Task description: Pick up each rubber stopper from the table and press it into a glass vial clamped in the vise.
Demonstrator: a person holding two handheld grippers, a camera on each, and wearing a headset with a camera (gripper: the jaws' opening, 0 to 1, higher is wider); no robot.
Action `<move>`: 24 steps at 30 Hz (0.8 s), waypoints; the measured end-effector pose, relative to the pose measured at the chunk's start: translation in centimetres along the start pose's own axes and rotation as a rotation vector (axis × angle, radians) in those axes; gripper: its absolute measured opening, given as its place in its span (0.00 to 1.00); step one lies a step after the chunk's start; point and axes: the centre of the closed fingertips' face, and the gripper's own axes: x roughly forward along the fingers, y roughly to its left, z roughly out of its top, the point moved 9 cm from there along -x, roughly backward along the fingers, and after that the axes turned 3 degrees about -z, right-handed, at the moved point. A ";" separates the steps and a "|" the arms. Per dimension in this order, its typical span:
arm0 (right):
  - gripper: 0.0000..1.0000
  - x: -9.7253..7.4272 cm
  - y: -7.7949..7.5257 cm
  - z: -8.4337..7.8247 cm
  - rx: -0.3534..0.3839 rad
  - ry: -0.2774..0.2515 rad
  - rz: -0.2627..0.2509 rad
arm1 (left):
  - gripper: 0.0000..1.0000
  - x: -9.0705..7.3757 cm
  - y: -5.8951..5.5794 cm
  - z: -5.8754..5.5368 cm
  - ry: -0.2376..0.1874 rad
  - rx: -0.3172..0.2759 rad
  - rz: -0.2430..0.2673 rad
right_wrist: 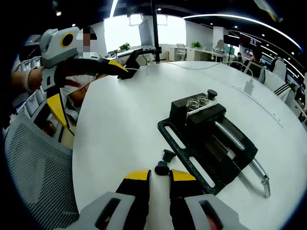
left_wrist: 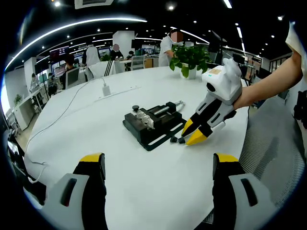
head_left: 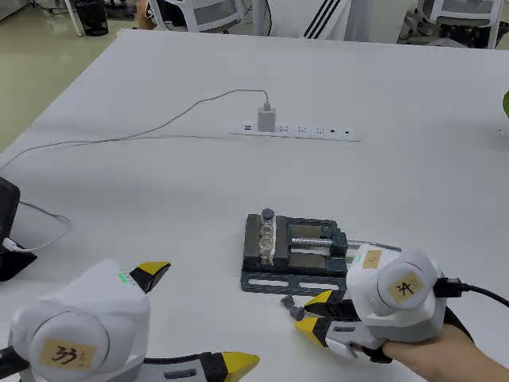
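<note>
Saw 2 rubber stoppers (right_wrist: 168,154) by the vise (right_wrist: 206,139) front edge: likely light, squashy, best pinched across the cap. Noted left gripper (left_wrist: 158,160) gaping, right gripper (right_wrist: 159,175) barely parted, empty.

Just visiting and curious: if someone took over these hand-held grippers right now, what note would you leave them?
Left gripper: wide open, empty, above the white table.
Right gripper: narrowly open, empty, tips just short of two loose dark rubber stoppers.
Dark metal vise clamps small clear glass vials; one already carries a fitted stopper.
Left: pick up both loose stoppers, press them into the open vials.
</note>
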 end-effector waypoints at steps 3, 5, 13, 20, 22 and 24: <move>0.10 0.0 -0.1 0.0 0.009 -0.004 -0.001 | 0.92 0.1 0.0 0.0 0.003 0.001 -0.002; 0.09 0.0 -0.1 0.0 0.009 -0.003 0.000 | 0.92 0.1 0.0 0.0 0.004 0.002 -0.003; 0.08 0.2 -0.1 0.1 0.018 -0.007 -0.005 | 0.91 0.2 -0.1 0.0 0.007 0.003 -0.007; 0.07 -0.2 -0.2 0.4 0.018 -0.002 0.010 | 0.91 0.3 -0.1 -0.1 0.016 0.015 -0.015; 0.07 -0.7 -0.2 0.8 0.019 -0.003 0.023 | 0.91 0.4 -0.1 -0.1 0.020 0.023 -0.021; 0.07 -1.4 -0.2 1.2 0.002 -0.005 0.038 | 0.90 0.5 -0.2 0.0 0.026 0.037 -0.031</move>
